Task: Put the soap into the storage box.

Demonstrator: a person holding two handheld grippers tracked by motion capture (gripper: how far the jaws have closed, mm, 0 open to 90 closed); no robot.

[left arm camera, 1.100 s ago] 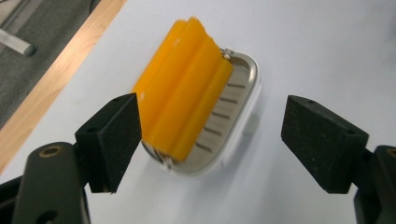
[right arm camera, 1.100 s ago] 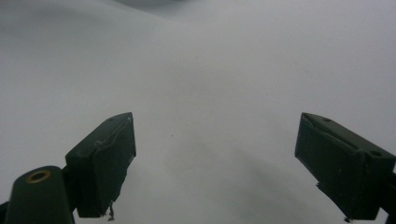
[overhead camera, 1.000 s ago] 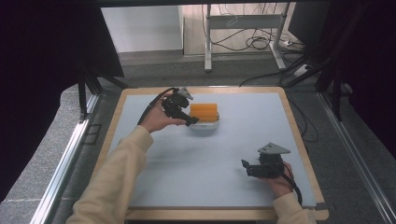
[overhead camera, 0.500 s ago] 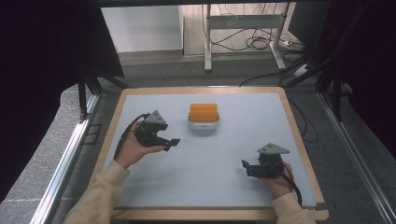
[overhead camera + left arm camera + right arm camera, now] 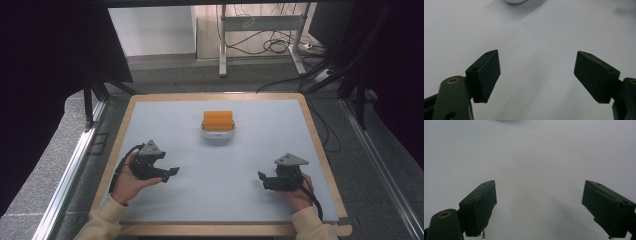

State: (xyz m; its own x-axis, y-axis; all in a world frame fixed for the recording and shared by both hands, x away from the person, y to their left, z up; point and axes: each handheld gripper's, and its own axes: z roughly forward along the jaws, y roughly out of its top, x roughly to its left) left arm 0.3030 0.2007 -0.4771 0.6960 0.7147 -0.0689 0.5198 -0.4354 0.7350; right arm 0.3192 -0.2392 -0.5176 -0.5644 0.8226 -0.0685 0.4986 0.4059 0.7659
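Note:
An orange block (image 5: 218,120) sits in a small white dish (image 5: 218,134) at the middle back of the pale blue table mat (image 5: 220,190). My left gripper (image 5: 169,173) rests low over the mat at the front left, held in a hand, open with nothing between its jaws. In the left gripper view my left gripper (image 5: 536,75) has its jaws spread wide over bare mat, and the white dish's edge (image 5: 515,1) shows at the top. My right gripper (image 5: 263,180) lies at the front right, also open and empty. The right gripper view has my right gripper (image 5: 539,207) wide apart above the mat.
A wooden frame (image 5: 320,145) borders the mat. Metal rails (image 5: 70,170) run along the table's left side. Behind the table stand a desk frame (image 5: 260,30) and loose cables (image 5: 280,47) on the floor. Black curtains hang on both sides.
My left gripper has drawn back from the orange block in the dish toward the front left of the mat, empty. The right gripper has stayed in place.

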